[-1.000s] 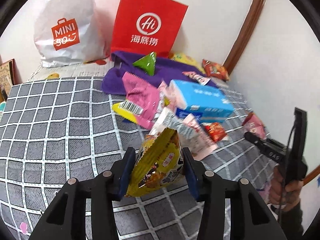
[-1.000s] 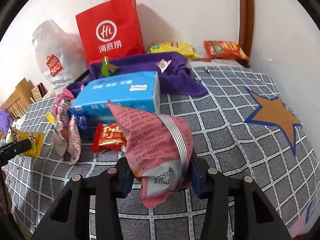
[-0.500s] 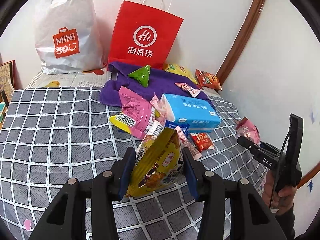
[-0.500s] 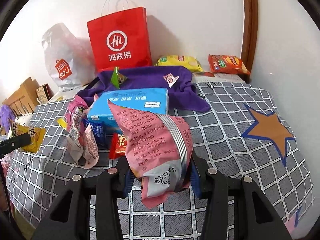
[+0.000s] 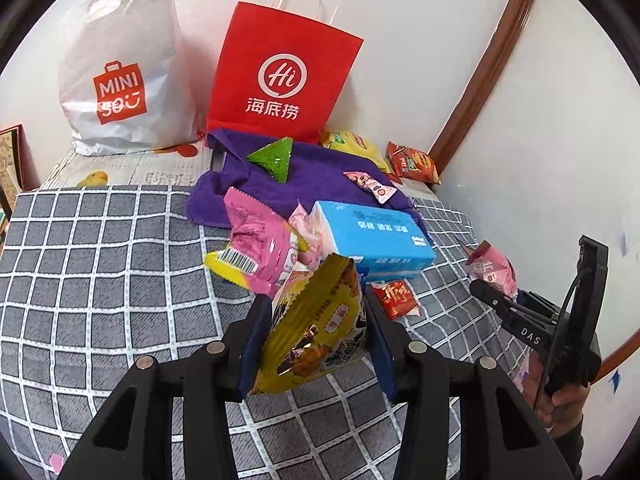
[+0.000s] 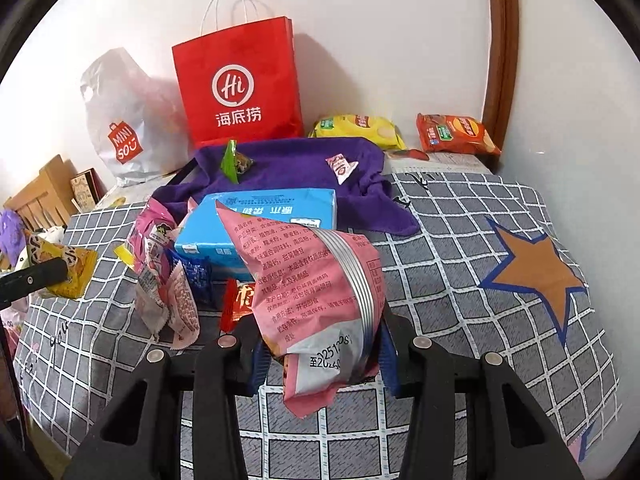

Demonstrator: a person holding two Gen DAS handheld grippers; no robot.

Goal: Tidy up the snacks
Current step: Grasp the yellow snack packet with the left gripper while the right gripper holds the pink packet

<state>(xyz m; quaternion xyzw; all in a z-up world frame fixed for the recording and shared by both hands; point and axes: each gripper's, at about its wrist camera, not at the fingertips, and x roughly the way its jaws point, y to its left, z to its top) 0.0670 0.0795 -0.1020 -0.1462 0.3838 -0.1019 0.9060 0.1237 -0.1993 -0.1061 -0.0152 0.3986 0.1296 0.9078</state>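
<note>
Both grippers loaded, held above the checked bed cover point(image 5: 100, 280). Our left gripper point(image 5: 316, 340) has its jaws pinching a yellow snack bag point(image 5: 316, 332) across its middle; our right gripper point(image 6: 324, 360) pinches a pink snack bag point(image 6: 316, 296) low on its body, printed back facing us. Loose pile between them: blue tissue pack point(image 5: 372, 236), pink packets point(image 5: 260, 244), small red packet point(image 5: 396, 296). Red paper bag point(image 6: 240, 88) and white plastic bag point(image 5: 120, 64) stand against the wall.

Handling, as we judge it: bags are light, air-puffed, crinkly film, likely slippery, contents crushable. Best hold is across the flat body or a crimped end seam, gently.
</note>
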